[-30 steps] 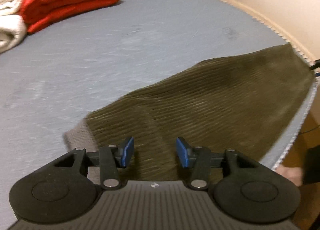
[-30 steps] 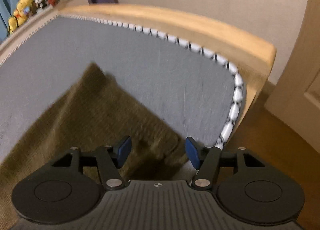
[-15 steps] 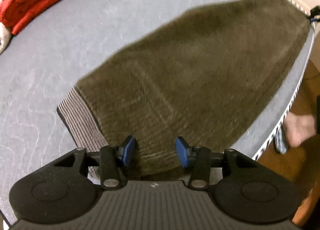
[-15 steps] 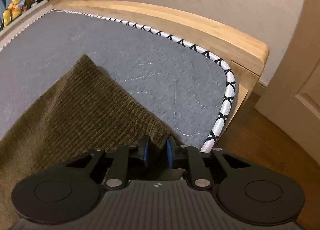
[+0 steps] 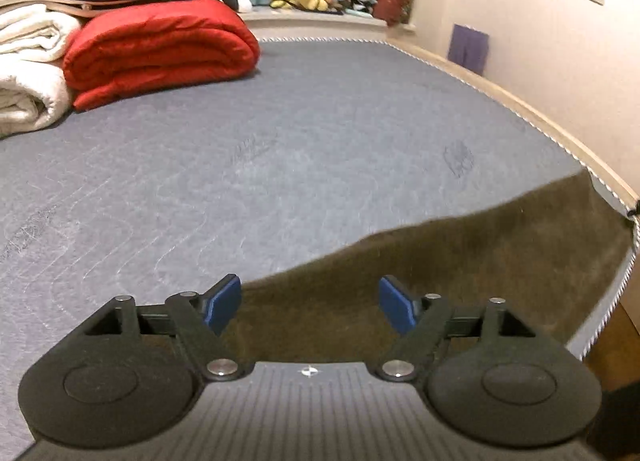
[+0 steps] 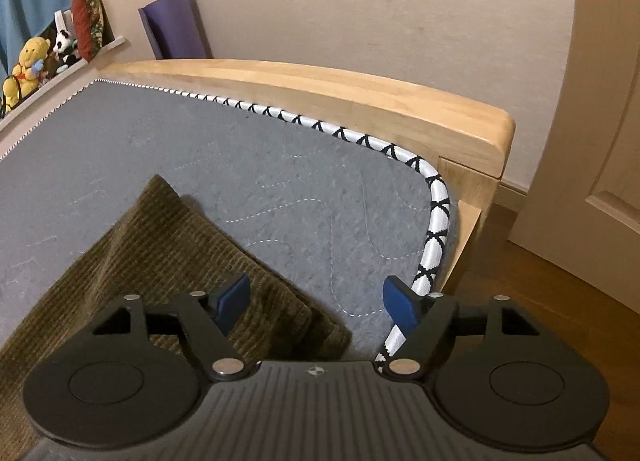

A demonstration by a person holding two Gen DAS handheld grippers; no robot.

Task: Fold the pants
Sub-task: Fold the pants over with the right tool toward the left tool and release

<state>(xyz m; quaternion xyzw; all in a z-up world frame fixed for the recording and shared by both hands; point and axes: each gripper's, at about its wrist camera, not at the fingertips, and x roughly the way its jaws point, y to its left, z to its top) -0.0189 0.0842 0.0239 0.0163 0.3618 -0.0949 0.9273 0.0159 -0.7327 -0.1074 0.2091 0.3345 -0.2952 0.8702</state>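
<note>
Where the grey mattress (image 5: 280,165) meets its near right corner, olive corduroy pants (image 6: 168,245) lie flat, one corner pointing toward the wooden bed frame (image 6: 360,97). Left gripper (image 5: 310,303) spread wide above the fabric, holding nothing. Right gripper (image 6: 316,301) likewise spread, empty, over the pants' edge. Red folded quilt (image 5: 160,49) well apart, far left.

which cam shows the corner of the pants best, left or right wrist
The right wrist view. There the olive corduroy pants show sharp ribbing, and a folded corner lies just ahead of the open right tool on the grey mattress. The left wrist view shows only a blurred brown stretch of them beyond the open left tool.
</note>
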